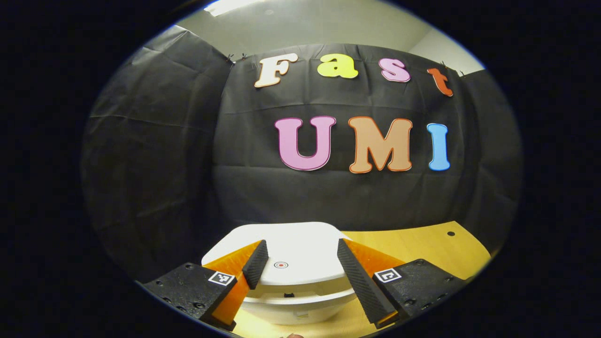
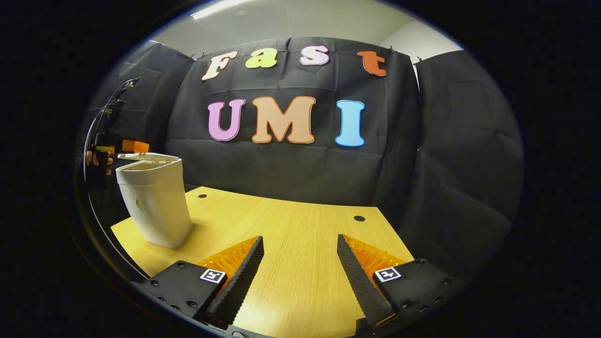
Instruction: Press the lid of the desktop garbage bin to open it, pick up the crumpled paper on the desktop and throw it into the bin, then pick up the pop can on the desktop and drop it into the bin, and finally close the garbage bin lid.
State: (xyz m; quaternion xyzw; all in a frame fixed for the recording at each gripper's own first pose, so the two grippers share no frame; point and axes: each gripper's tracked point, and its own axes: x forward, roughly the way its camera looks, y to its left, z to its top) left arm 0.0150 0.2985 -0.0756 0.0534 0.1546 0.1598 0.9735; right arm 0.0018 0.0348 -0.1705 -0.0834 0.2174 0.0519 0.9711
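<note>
The left gripper [image 1: 297,267] hangs just above the bin [image 1: 296,300], its two fingers spread wide to either side of the white lid [image 1: 300,244] and closed on nothing. Between the fingers sits a small round mark [image 1: 281,265] on the lid top, likely the press point. Whether a finger already touches the lid cannot be told from the left gripper view. In the right gripper view the bin [image 2: 155,202] stands at the far left of the wooden table [image 2: 300,234], close to the table's left edge, with the left gripper [image 2: 129,146] and the hand [image 2: 96,159] holding it right at the lid's level.

The right gripper [image 2: 300,272] waits over bare table well to the right of the bin, fingers wide apart and holding nothing. No crumpled paper or pop can is to be seen on the stretch of table in front of it.

The lid looks flat or nearly so, so the pressing step or the final closing seems to be the one in hand; the pictures do not settle which.

The main risk is a push that lands off the press point. With the fingers straddling the lid rather than over its middle, a downward move could catch the rim, leaving the latch untouched. The bin is tall, looks light and stands near the table edge, so a slanted or hard push could tip it or slide it off the left side. A press let go too soon might leave the lid half latched.
</note>
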